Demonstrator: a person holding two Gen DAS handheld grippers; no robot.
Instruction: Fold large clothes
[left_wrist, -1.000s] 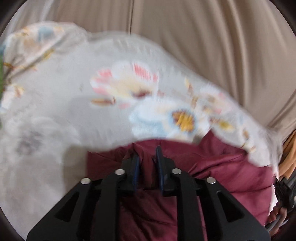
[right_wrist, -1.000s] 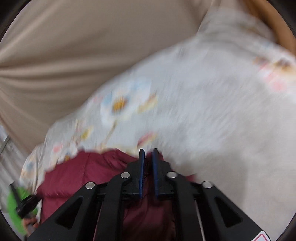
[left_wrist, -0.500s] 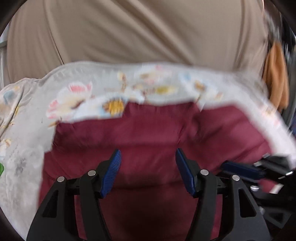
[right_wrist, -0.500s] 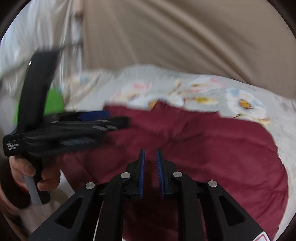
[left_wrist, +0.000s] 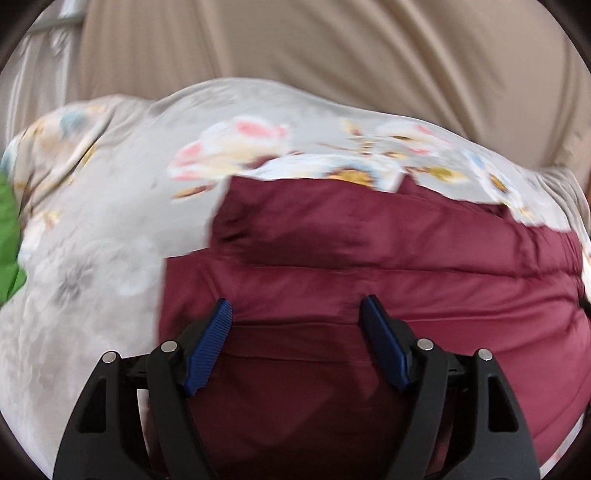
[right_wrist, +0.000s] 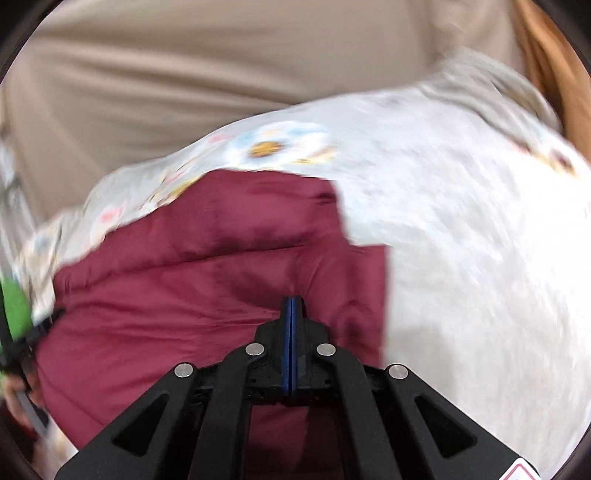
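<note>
We saw a beige curtain (left_wrist: 332, 48) hanging in folds behind a bed covered by a pale floral sheet (left_wrist: 103, 206).

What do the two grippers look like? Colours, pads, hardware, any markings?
Both match: matte black plastic linkage arms with triangular cut-outs and round silver pivot pins. The left gripper has ribbed blue pads. The right gripper has the same blue pads, plus a red-and-white sticker at its lower right corner, unreadable.

Black tongs (left_wrist: 297, 314), ribbed blue pads (left_wrist: 208, 345)
</note>
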